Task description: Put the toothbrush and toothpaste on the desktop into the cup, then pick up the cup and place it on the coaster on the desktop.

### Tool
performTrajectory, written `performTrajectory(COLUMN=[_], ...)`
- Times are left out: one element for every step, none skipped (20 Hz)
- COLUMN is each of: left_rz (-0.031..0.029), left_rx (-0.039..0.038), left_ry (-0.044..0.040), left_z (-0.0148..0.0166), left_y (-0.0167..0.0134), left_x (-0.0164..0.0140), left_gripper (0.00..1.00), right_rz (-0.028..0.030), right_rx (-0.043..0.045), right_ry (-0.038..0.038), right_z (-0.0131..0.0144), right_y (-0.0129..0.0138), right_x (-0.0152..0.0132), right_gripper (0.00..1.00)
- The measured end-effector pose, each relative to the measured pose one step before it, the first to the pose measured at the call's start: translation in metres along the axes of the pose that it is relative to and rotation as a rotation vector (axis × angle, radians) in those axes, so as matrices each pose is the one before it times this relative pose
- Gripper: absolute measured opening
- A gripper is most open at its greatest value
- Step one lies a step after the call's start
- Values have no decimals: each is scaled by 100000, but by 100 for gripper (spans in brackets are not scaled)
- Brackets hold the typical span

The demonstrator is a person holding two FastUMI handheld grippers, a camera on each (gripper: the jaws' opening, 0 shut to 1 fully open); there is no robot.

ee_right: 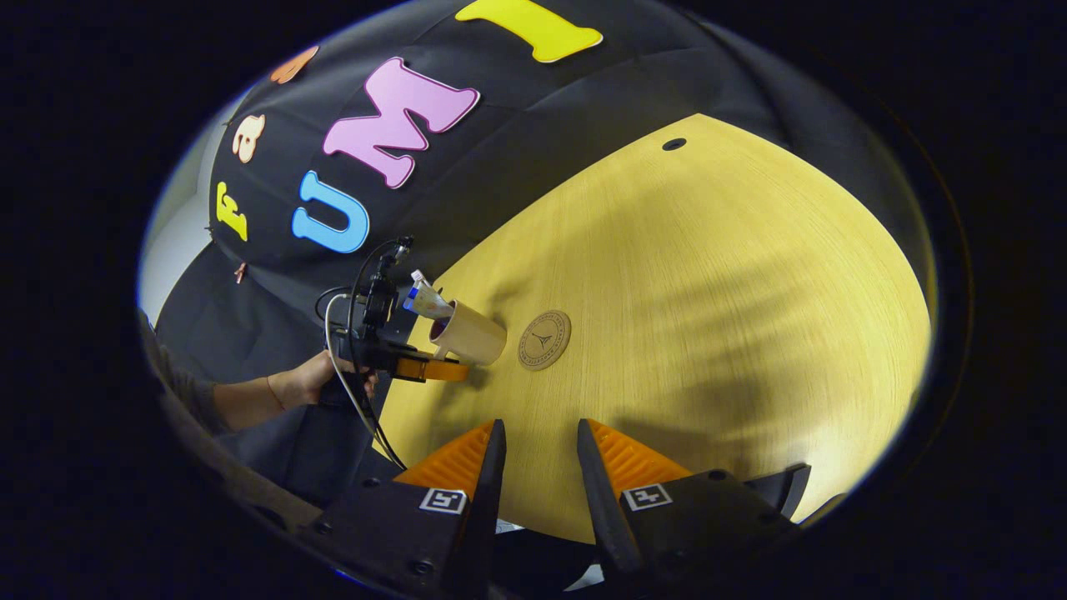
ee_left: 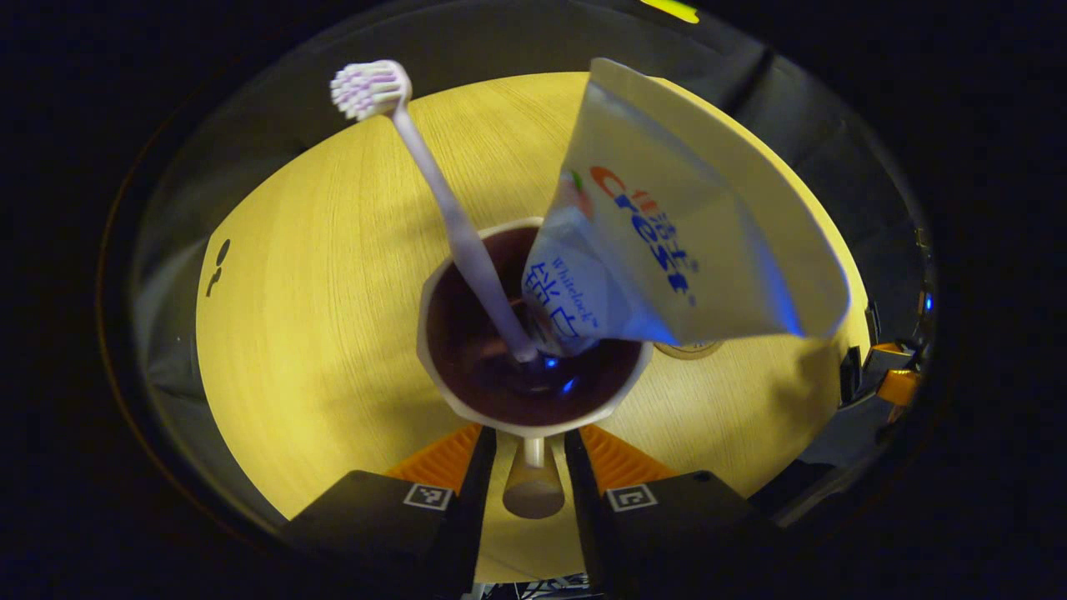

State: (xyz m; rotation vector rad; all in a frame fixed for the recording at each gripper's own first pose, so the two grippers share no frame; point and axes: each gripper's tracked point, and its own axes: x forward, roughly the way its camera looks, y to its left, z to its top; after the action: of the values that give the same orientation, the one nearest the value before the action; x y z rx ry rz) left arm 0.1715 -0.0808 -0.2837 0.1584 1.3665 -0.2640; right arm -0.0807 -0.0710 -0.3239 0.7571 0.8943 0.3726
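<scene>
cup (ee_left: 533, 392) handle between left gripper (ee_left: 533, 467) fingers, beside coaster (ee_right: 544, 339)

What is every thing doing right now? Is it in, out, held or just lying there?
White toothbrush: standing in the cup, bristles up.
White toothpaste tube: in the cup, leaning on the rim.
Cream cup with dark inside: held by its handle, beside the coaster.
Round wooden coaster: flat on the yellow desktop, bare.
Left gripper: shut on the cup's handle.
Right gripper: open, holding nothing.
</scene>
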Motion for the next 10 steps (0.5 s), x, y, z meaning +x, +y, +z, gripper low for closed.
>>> performTrajectory(left_rz=[878, 992, -225, -382, -835, -530, -919, -756, -314, -317], left_rx=[-1081, -1052, -1154, -1618, -1486, -1216, -821, -134, 116, -150], left_ry=[-1065, -345, -828, -742, -399, -354, -242, -27, -63, -961], left_z=[134, 1, 69, 128, -69, 41, -27, -29, -122, 151], left_y=[-40, -69, -184, -312, -217, -217, -230, -209, -80, -53], left_x=[54, 170, -94, -155, 2, 6, -51, -56, -19, -58], left_gripper=[41, 37, 33, 29, 32, 36, 31, 30, 34, 28], right_rz=[-317, -592, -936, -1197, -1451, -1412, -1743, -1551, -1538, -1205], right_rx=[547, 877, 1420, 1973, 2182, 1769, 717, -554, -1136, -833], right_ry=[-293, -401, -690, -818, -1187, -1335, -1495, -1854, -1557, -927], right_z=[30, 101, 266, 298, 417, 604, 490, 568, 444, 308], right_y=[-452, -669, -812, -865, -894, -720, -675, -549, -404, -251], right_x=[-263, -379, -511, -454, -480, -297, -621, -422, -520, -332], right_gripper=[53, 53, 53, 53, 53, 53, 53, 53, 53, 53])
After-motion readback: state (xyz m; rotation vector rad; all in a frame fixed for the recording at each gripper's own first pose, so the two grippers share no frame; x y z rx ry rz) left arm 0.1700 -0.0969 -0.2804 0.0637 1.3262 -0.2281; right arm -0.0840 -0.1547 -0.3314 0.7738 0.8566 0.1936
